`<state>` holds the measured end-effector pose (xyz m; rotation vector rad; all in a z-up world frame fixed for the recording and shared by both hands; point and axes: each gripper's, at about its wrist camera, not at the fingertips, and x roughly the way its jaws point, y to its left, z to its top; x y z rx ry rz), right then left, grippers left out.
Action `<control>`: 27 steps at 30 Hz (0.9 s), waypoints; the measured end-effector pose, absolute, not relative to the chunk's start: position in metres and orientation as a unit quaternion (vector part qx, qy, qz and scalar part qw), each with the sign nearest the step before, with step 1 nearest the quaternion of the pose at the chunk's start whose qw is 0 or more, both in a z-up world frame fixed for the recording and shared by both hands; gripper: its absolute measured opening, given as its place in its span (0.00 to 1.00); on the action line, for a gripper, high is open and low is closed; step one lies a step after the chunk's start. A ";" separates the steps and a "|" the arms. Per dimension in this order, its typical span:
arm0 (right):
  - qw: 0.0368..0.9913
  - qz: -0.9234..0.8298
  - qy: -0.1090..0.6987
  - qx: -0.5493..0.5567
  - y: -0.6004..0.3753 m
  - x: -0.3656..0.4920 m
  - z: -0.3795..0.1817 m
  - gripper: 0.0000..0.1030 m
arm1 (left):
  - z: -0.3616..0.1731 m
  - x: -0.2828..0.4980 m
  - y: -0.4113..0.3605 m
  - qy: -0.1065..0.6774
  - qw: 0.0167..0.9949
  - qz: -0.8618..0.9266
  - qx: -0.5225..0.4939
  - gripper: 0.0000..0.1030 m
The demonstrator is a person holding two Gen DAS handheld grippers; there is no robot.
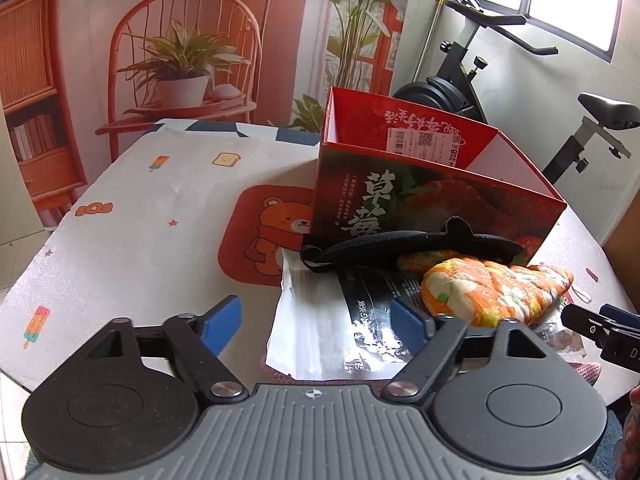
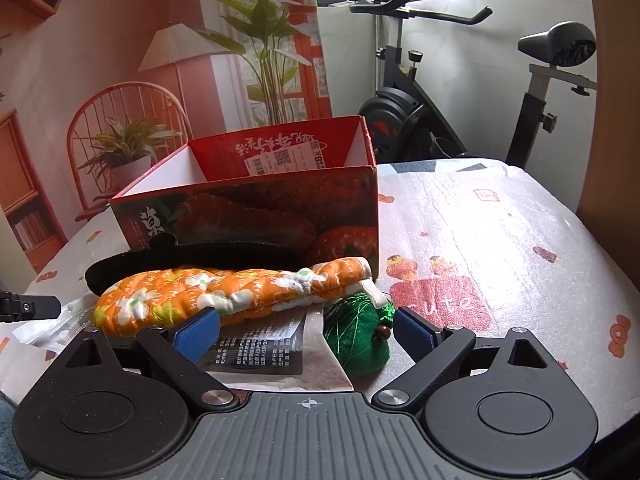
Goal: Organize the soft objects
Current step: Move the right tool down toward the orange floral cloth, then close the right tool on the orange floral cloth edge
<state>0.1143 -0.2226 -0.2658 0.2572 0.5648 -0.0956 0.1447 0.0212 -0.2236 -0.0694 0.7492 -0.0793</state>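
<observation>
A pile of soft things lies in front of an open red strawberry box (image 1: 436,204) (image 2: 256,208). An orange floral oven mitt (image 1: 496,292) (image 2: 224,292) rests on a glossy white and black plastic packet (image 1: 332,332) (image 2: 260,352). A black padded strip (image 1: 408,248) (image 2: 216,254) leans along the box front. A green knitted pouch (image 2: 358,332) sits beside the mitt. My left gripper (image 1: 316,324) is open over the packet, its blue pads clear of it. My right gripper (image 2: 306,334) is open, with the packet and the green pouch between its pads, untouched.
The table (image 1: 140,208) (image 2: 500,240) has a white cloth with cartoon prints and a red bear mat (image 1: 268,236). An exercise bike (image 2: 440,100) stands behind it on the right. A printed backdrop with a chair and plants hangs behind on the left.
</observation>
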 end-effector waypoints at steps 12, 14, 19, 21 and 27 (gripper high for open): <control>0.963 -0.040 0.247 0.099 -0.237 0.145 -0.250 0.83 | -0.209 0.175 -0.017 0.385 0.911 -0.120 -0.083 0.68; 0.963 -0.035 0.249 0.094 -0.238 0.152 -0.251 0.81 | -0.212 0.179 -0.028 0.395 0.905 -0.132 -0.086 0.68; 0.961 -0.016 0.263 0.088 -0.240 0.165 -0.256 0.79 | -0.225 0.189 -0.049 0.421 0.893 -0.142 -0.072 0.67; 0.960 -0.012 0.266 0.089 -0.242 0.168 -0.258 0.79 | -0.231 0.192 -0.050 0.430 0.887 -0.145 -0.084 0.67; 0.946 0.003 0.293 0.141 -0.254 0.178 -0.275 0.72 | -0.243 0.194 -0.048 0.450 0.874 -0.149 -0.109 0.63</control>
